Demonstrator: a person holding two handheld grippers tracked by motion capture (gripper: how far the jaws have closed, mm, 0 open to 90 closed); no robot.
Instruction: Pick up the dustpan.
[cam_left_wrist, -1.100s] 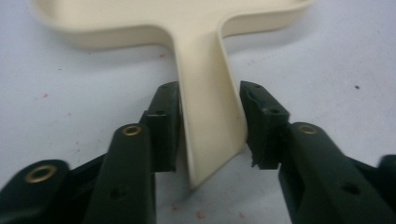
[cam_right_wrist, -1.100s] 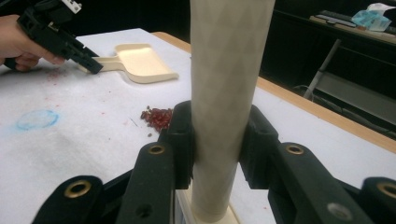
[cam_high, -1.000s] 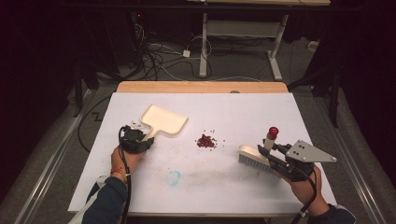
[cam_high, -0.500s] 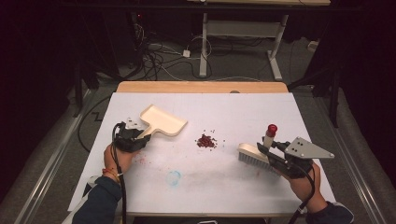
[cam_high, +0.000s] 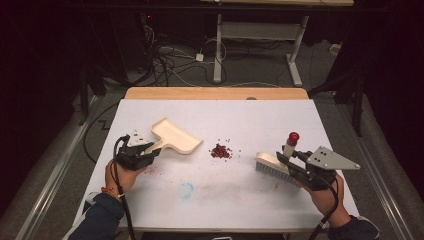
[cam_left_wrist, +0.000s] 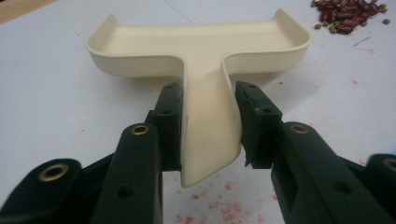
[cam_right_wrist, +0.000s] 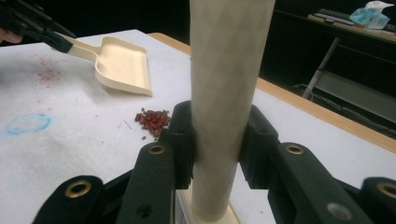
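Left gripper (cam_high: 150, 151) at left of high view – jaws clamped on handle of cream dustpan (cam_high: 176, 137), pan lifted, tilted over white table (cam_high: 250, 115). Right gripper (cam_high: 286, 159) at lower right – jaws closed tight on brush (cam_high: 272, 162) handle, bristles on table. Pile of red beans (cam_high: 220, 150) at centre, between dustpan and brush, touching neither.

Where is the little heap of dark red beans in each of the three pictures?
High view: heap of dark red beans at table centre, right of the cream plastic dustpan.
Left gripper view: top right corner.
Right gripper view: centre left.
Shared landmark: the dustpan.
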